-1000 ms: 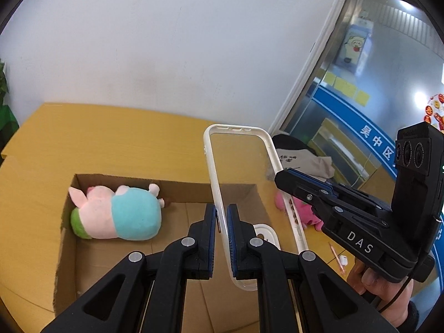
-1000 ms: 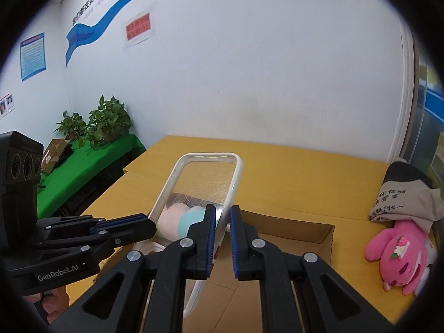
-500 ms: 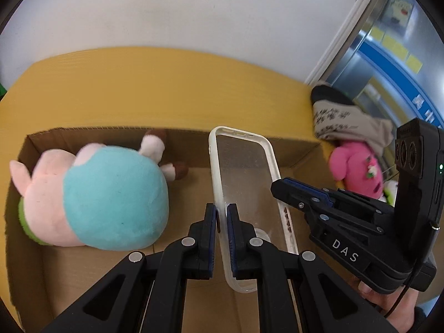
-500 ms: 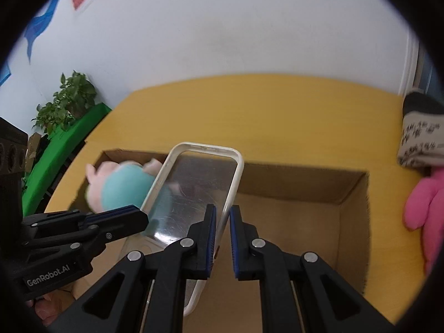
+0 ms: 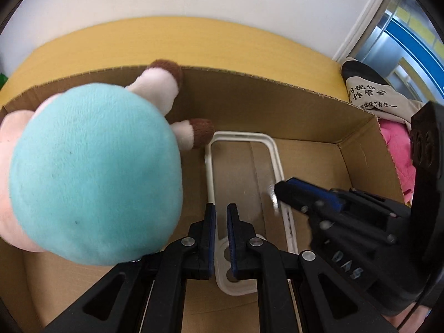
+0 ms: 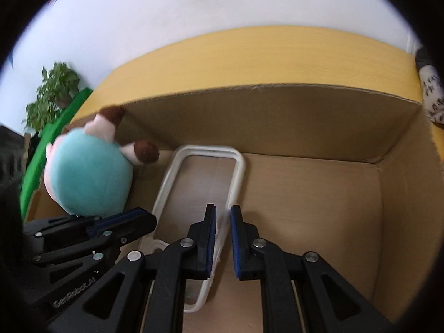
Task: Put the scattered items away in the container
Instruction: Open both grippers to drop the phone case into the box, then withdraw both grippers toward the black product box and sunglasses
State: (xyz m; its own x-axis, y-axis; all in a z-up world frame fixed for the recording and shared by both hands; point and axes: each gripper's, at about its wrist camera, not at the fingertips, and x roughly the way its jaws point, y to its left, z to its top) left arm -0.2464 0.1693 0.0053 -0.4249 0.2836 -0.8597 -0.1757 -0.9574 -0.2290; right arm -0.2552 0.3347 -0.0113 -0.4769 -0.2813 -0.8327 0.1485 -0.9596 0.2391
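The yellow wooden surface [image 6: 277, 55] carries everything here, and sitting on it is the open brown cardboard box [image 5: 277, 105], which I'd say is the container for the tidy-up. Both cameras look steeply down into it, so both tools are tipped forward and reaching well inside the walls.

Biggest thing in the box is the plush pig with a teal body and pink-and-brown feet [image 5: 94, 177], lying along the left side. Looks like it's parked against the wall to leave floor space free, though that's my guess.

Next down in size: the clear phone case with a white rim [image 5: 244, 183]. It's low in the box, just beside the pig's brown foot, far end near the back wall. Whether it actually touches the cardboard floor I can't tell.

The left gripper [image 5: 221, 222] straddles the case's left rim, its fingers a narrow gap apart with the rim between them. The right gripper [image 6: 223, 222] does the same on the right rim, though its gap looks a touch wider and the rim there is blurred, so the right grip may be loosening. A two-sided hold makes sense for something this thin and floppy.

Outside the box on the right, a pink plush toy [image 5: 394, 149] and a grey printed cloth bag [image 5: 371, 94] are waiting.
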